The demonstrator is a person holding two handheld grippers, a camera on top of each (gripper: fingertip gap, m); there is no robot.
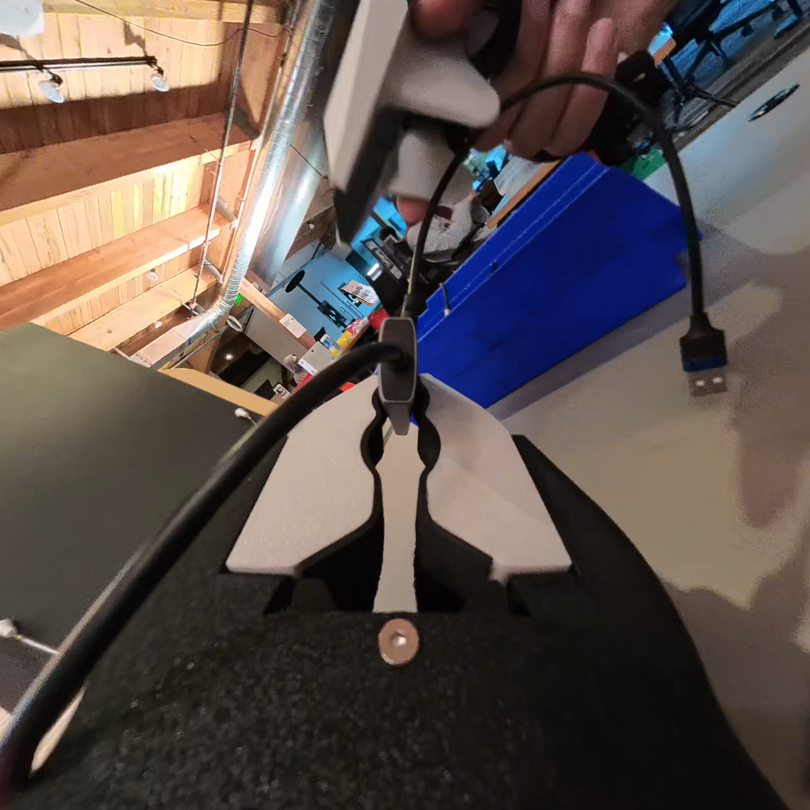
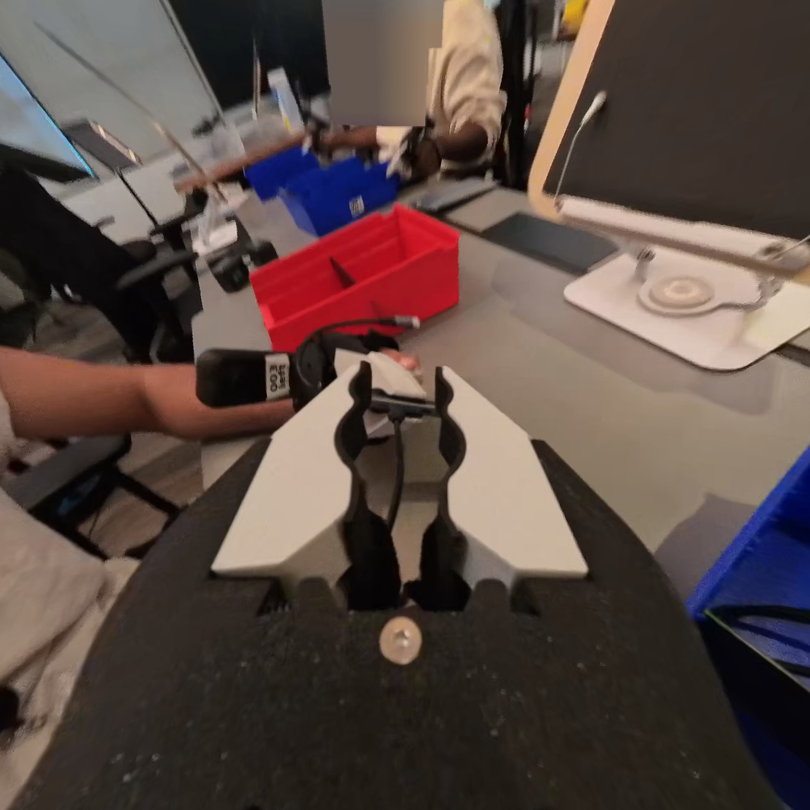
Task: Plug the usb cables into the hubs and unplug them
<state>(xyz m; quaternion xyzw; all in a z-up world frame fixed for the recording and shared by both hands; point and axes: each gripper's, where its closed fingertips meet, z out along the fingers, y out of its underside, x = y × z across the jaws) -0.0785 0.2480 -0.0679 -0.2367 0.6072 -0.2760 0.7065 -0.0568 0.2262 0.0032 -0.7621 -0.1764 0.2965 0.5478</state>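
Note:
In the left wrist view my left gripper (image 1: 398,405) is shut on a small grey adapter (image 1: 396,372), pinched at the fingertips above a grey table (image 1: 657,438). A thin black lead loops from the adapter up and right to a USB plug (image 1: 705,366) that hangs free. A thicker black cable (image 1: 219,473) leaves the adapter to the lower left. My right gripper (image 1: 381,201), held by a hand, hovers beyond it. In the right wrist view my right gripper (image 2: 401,381) is open, its fingers flanking the adapter (image 2: 403,405). The left gripper (image 2: 396,372) holds it from the left, and a cable hangs down between my fingers.
A red divided bin (image 2: 364,280) stands on the table beyond the grippers, with blue bins (image 2: 333,188) behind it and another blue bin (image 2: 767,548) at the near right. A monitor on a white stand (image 2: 683,307) is at the right. A seated person and office chairs are at the left. The left gripper's tips are roughly 8 centimeters from the right gripper's.

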